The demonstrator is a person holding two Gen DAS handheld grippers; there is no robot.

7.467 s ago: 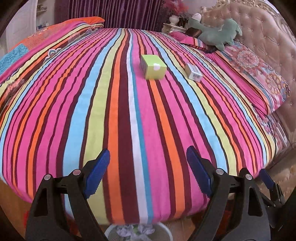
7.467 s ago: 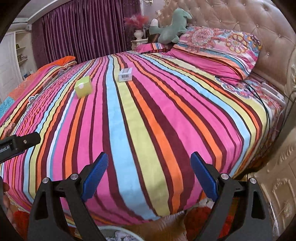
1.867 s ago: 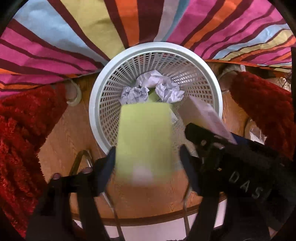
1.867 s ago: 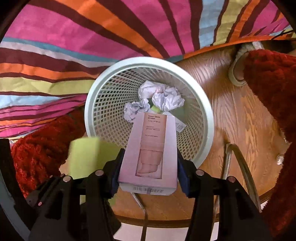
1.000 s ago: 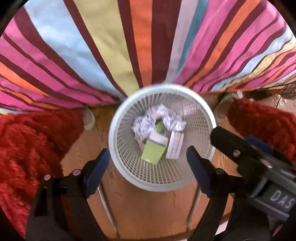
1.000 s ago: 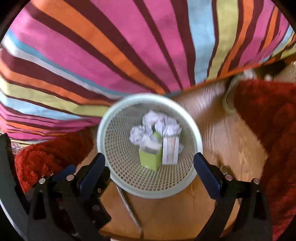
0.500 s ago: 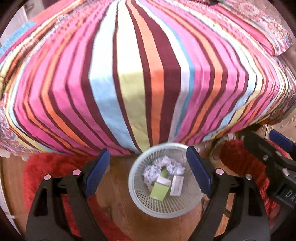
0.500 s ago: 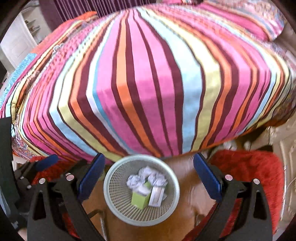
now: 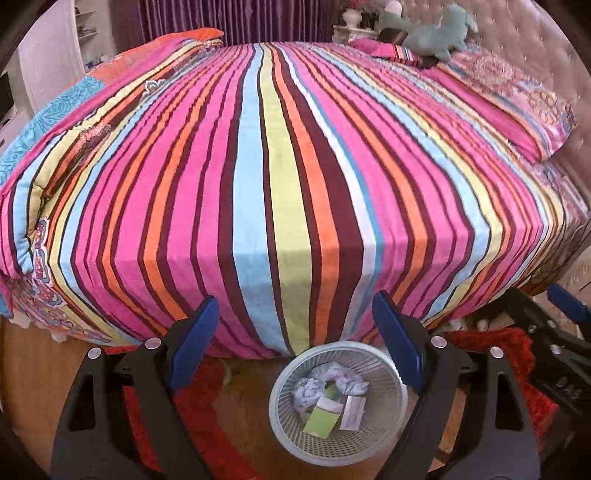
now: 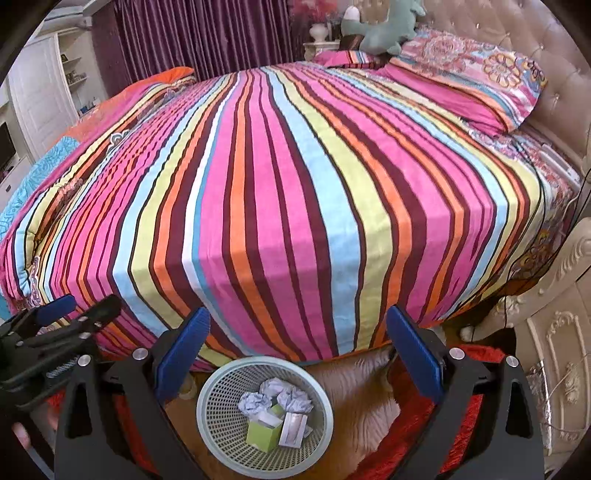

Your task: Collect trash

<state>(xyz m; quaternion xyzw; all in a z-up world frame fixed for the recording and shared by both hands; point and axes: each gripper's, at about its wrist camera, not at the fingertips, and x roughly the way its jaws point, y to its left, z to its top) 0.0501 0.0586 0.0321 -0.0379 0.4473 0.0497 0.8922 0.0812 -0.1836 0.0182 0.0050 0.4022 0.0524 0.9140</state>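
Observation:
A white mesh waste basket (image 9: pixel 391 373) stands on the wooden floor at the foot of the striped bed (image 9: pixel 288 155); it also shows in the right wrist view (image 10: pixel 218 435). Inside lie a green box (image 9: pixel 322 416) (image 10: pixel 263 436), a pale pink box (image 9: pixel 352 408) (image 10: pixel 293 428) and crumpled white paper (image 9: pixel 334 378) (image 10: pixel 275 395). My left gripper (image 9: pixel 295 332) is open and empty, above and in front of the basket. My right gripper (image 10: pixel 297 349) is open and empty, likewise above the basket. The striped bedspread (image 10: pixel 288 177) bears no loose items.
Red shaggy rugs (image 9: pixel 517 354) (image 10: pixel 476 410) lie on both sides of the basket. Pillows (image 10: pixel 472 74) and a green plush toy (image 10: pixel 388 29) sit at the padded headboard (image 10: pixel 517 22). A carved cream cabinet (image 10: pixel 561 332) stands at the right. Purple curtains (image 9: pixel 236 18) hang behind.
Both grippers have let their boxes fall into the basket, then risen and tilted up from it. The whole bed has come into view.

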